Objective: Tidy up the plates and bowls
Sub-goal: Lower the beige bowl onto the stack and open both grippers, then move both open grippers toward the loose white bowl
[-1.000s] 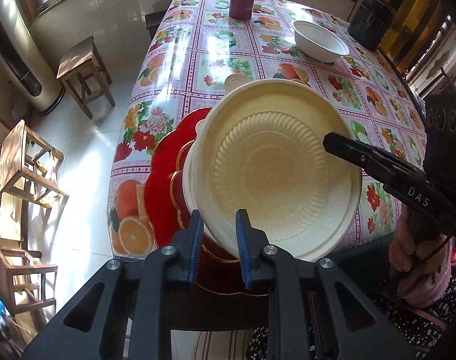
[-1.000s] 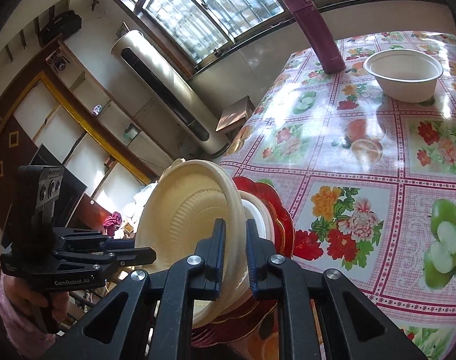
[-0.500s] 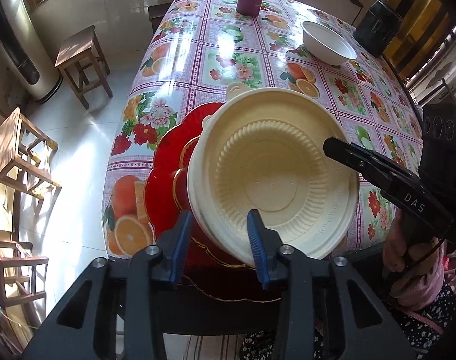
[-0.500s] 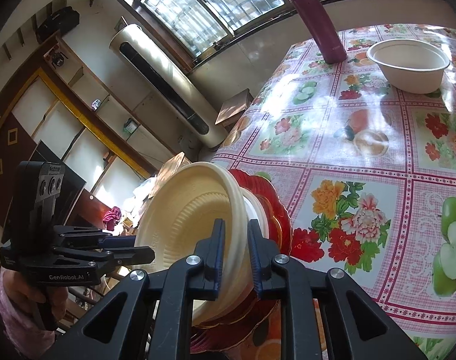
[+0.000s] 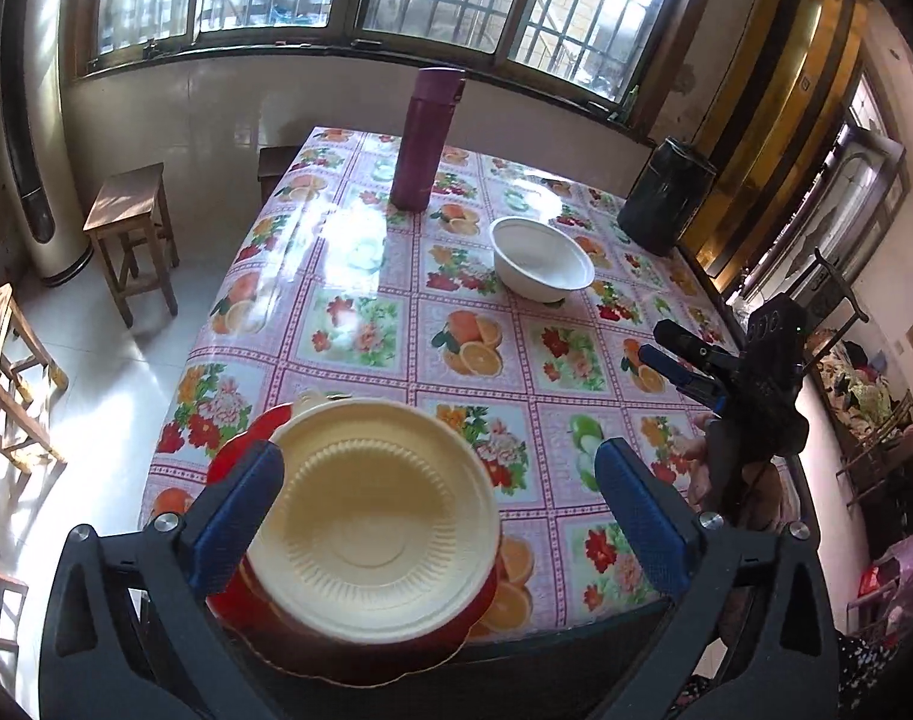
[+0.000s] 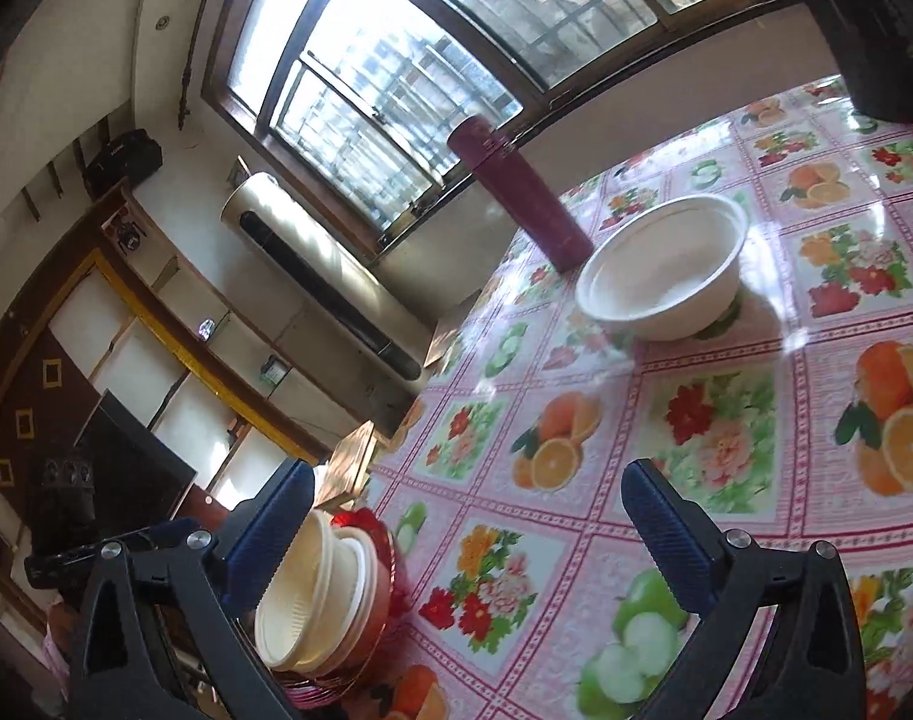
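cream plate [image 5: 375,531] rests on top of stack on red plate [image 5: 228,468], lower centre of left view, at near table edge; likely put there to gather dishes in one pile. left gripper [image 5: 438,516] jaws just opened wide, holding nothing. right gripper [image 6: 465,531] also just opened wide, empty. white bowl [image 6: 666,270] alone, upper right, looks empty, probably next. tablecloth [image 6: 726,420] flowered.

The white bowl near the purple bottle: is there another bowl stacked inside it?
No. The white bowl stands alone and empty on the tablecloth, beside the purple bottle.
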`<move>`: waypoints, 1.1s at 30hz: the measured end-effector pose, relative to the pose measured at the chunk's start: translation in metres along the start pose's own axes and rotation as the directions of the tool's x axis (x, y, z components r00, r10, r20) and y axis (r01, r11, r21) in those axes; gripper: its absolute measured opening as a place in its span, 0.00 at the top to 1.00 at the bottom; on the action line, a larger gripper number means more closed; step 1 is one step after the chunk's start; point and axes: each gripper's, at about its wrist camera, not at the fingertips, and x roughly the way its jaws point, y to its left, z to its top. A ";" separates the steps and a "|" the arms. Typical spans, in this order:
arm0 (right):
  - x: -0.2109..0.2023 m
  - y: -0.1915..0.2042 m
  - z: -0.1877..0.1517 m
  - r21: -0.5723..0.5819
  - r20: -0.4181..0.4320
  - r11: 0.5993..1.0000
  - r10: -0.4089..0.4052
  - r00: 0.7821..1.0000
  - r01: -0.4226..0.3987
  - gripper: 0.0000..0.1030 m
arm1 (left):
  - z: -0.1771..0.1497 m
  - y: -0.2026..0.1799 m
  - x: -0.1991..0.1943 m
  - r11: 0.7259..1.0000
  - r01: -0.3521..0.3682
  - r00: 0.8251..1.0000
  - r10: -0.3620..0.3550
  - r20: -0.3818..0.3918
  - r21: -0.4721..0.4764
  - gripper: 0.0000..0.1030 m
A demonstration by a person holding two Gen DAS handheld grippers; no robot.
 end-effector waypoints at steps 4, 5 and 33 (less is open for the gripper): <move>-0.031 -0.048 0.032 0.050 0.081 0.997 -0.058 0.995 0.054 0.00 | 0.015 -0.052 0.022 0.999 0.002 0.999 -0.005 0.050 0.048 0.00; -0.039 -0.061 0.036 0.059 0.101 0.996 -0.068 0.993 0.062 0.00 | 0.019 -0.064 0.030 0.998 -0.007 0.998 0.004 0.061 0.059 0.00; -0.071 -0.135 0.060 0.236 0.199 0.941 -0.291 0.936 0.242 0.00 | 0.032 -0.173 0.201 0.955 -0.289 0.897 0.246 0.367 0.065 0.00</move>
